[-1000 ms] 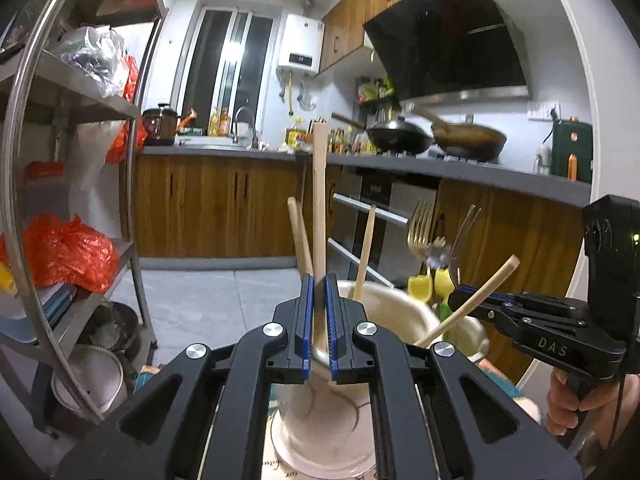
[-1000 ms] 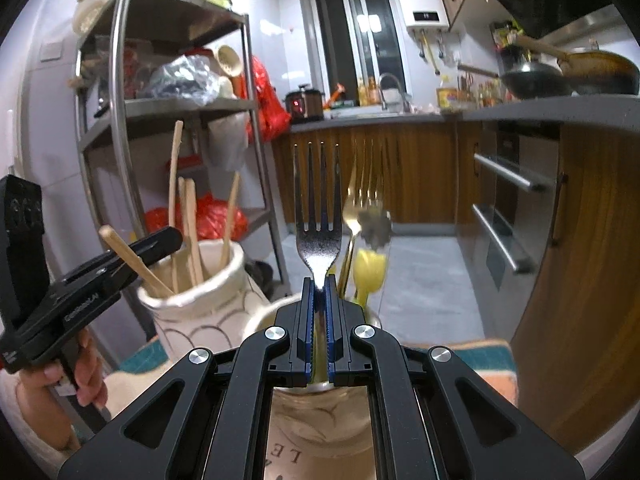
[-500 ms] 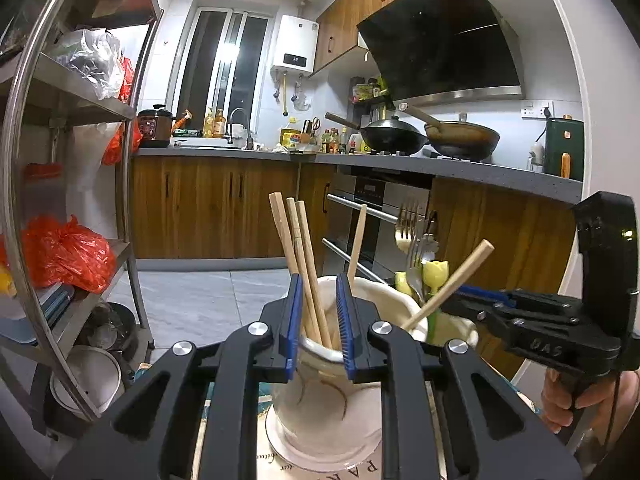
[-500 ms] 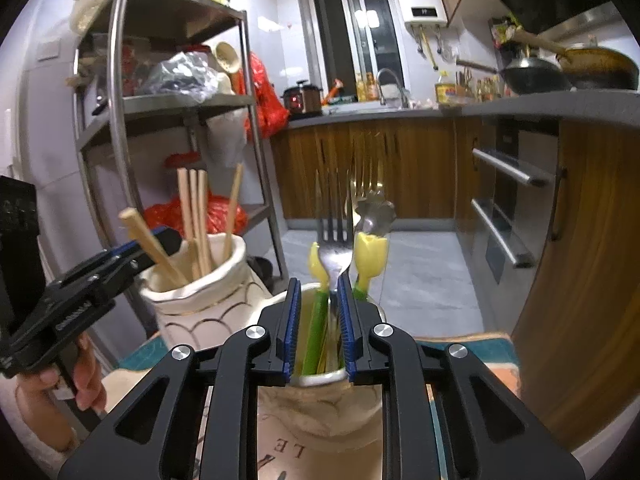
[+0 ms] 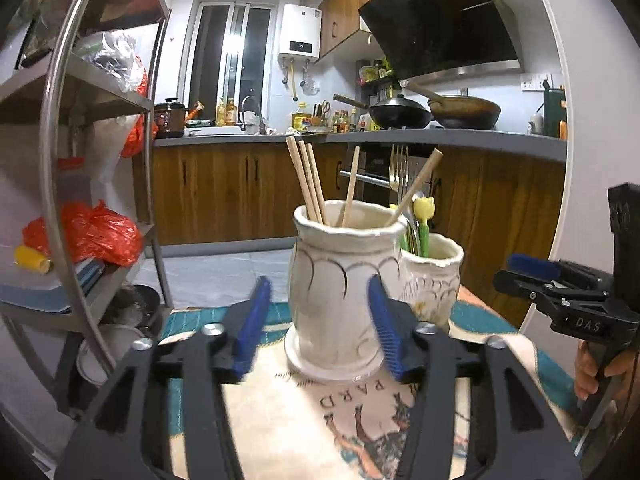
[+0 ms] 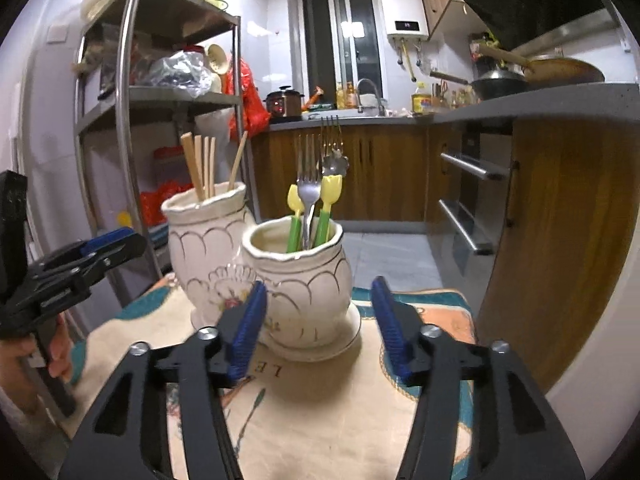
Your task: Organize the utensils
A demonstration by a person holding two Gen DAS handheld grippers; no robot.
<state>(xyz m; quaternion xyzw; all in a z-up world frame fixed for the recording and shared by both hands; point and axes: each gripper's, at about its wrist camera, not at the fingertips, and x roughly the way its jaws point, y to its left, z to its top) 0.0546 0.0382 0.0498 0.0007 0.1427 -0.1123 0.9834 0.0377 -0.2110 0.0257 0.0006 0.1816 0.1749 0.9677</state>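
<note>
Wooden chopsticks [image 5: 310, 180] stand in the taller cream ceramic vase with scalloped lines [image 5: 340, 280], left on the printed cloth mat [image 5: 360, 420]. Metal forks [image 6: 309, 184] and yellow tulip-handled green utensils [image 6: 330, 204] sit in the shorter cream ceramic pot [image 6: 304, 276], just right of the vase and touching or nearly touching it. Sorting looks done or close to it; the step in hand reads as release and pull-back.

The left gripper [image 5: 318, 330] has its jaws opening, blue pads flanking the vase base but clear of it, nothing held. The right gripper [image 6: 318, 324] likewise (jaws opening, empty), the pot between the pads yet untouched.

Next move likely calls for drawing both back without clipping the vessels, or finding any leftover utensil.

Hidden: the near mat under the gripper bodies, the vessel interiors, utensil lower ends. Whether any stray utensil remains cannot be told. The person's hand [image 6: 44, 354] is cut off at the left edge. The steel shelf rack [image 6: 128, 120] behind is cluttered and hard to read.
</note>
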